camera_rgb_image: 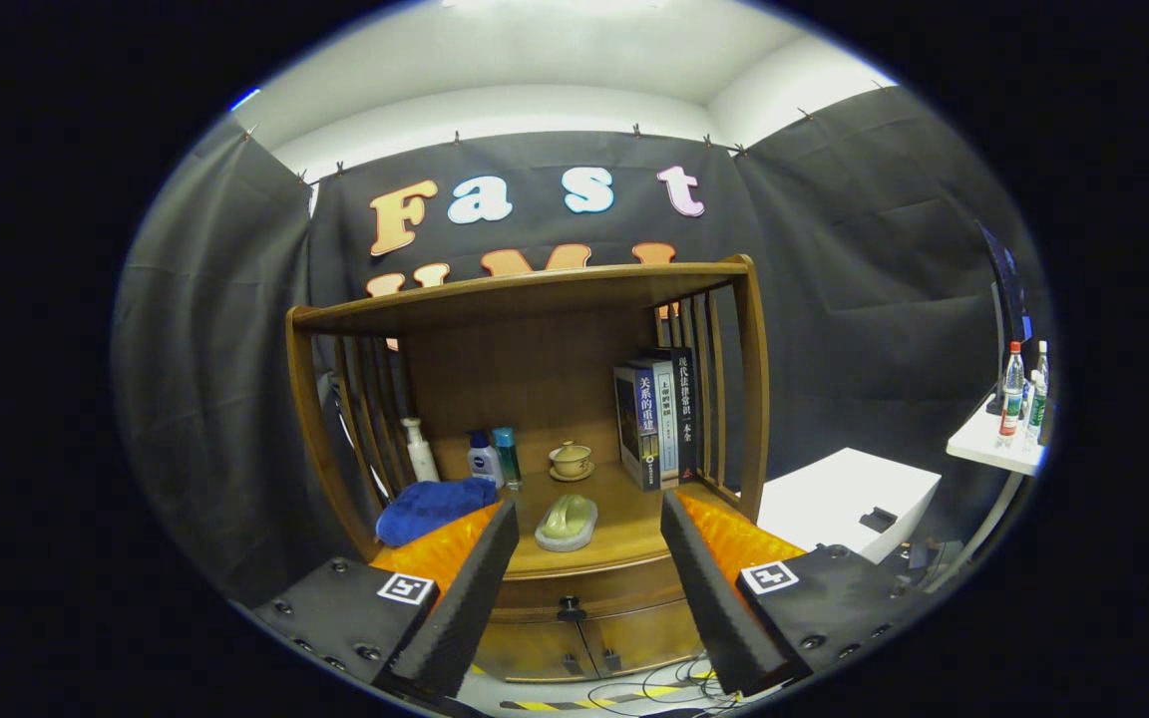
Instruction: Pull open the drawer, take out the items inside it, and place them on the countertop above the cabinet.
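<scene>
Wooden, warm brown and slat-sided, the one open-fronted cabinet (535, 399) stands against the black cloth wall, with its single closed drawer (589, 596) under the countertop, one dark knob (571, 604) at its front; below the drawer two small doors show, each with its own little handle; the gripper (589, 558) hovers in front with its two fingers (465, 588) spread wide apart, released and holding nothing, the drawer knob lying between them; on the countertop (624, 499) sit one pale green soap-dish-like piece (568, 522) just ahead of the fingers, one folded blue cloth (432, 507) beside the left finger, three bottles at the back (one white pump bottle (421, 451), one white-and-blue bottle (484, 460), one teal bottle (507, 455)), one cream lidded cup on a saucer (571, 462), and three upright books (656, 417); off to the right, one white box (849, 499) and one white side table (991, 444) carrying two clear drink bottles (1023, 389).
</scene>
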A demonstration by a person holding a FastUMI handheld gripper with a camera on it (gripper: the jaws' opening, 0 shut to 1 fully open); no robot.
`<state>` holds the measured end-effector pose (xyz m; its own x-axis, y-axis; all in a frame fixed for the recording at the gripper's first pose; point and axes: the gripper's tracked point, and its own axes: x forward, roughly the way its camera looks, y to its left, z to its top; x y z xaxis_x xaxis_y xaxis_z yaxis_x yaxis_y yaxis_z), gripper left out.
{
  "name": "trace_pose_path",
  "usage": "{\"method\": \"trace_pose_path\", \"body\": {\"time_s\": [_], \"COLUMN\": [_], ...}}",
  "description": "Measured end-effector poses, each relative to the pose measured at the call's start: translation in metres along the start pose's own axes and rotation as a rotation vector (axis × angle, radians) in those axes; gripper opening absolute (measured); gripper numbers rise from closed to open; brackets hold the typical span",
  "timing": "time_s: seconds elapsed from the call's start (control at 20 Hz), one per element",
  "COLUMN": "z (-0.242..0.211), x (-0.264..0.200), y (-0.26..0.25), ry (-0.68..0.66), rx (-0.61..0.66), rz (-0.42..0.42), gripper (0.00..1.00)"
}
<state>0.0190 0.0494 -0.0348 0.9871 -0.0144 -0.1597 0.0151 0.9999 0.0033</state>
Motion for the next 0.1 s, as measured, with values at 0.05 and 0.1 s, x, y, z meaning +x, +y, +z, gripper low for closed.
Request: {"method": "trace_pose_path", "body": {"time_s": [0.05, 0.1], "z": [-0.0006, -0.0008], "x": [-0.0006, -0.0011], "y": [-0.0028, -0.003], "ry": [0.001, 0.0], "rx": [0.0, 0.003], "rz": [-0.006, -0.007], "gripper": [0.96, 0.96]}}
